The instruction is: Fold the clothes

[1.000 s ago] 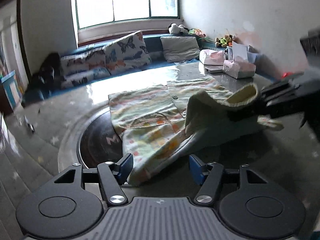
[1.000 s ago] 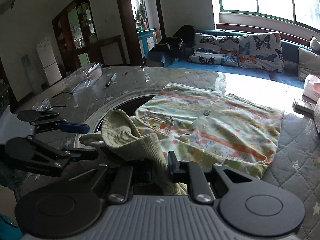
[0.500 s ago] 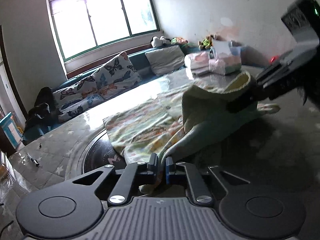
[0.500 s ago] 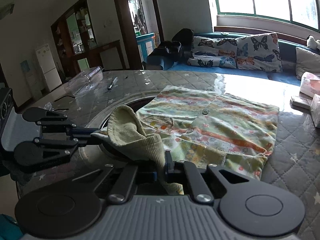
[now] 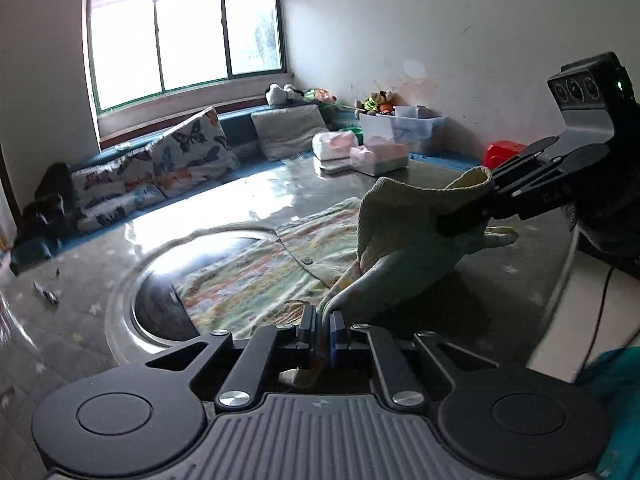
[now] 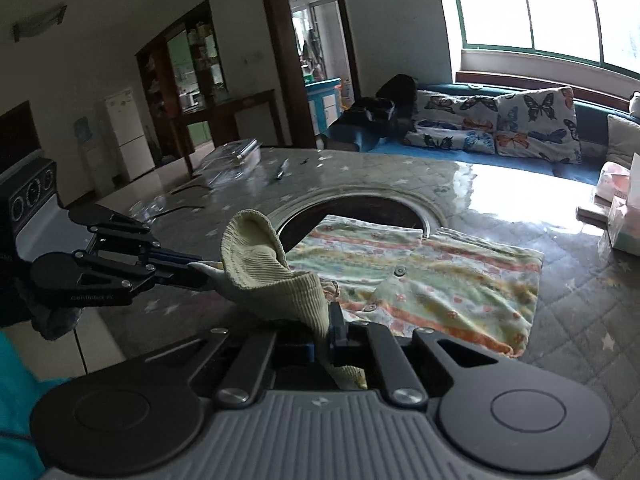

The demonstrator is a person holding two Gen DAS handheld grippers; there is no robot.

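Both grippers have lifted the pastel floral button-front garment (image 6: 440, 280) higher; left gripper (image 5: 322, 326) and right gripper (image 6: 326, 330) jaws clamp its ribbed cuff edge, mid-fold; next, carry across.

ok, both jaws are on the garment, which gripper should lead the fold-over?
Right, probably. The right gripper pinches the ribbed cuff, the raised free end nearest the flat garment body. The left gripper clamps the lower edge and suits anchoring.
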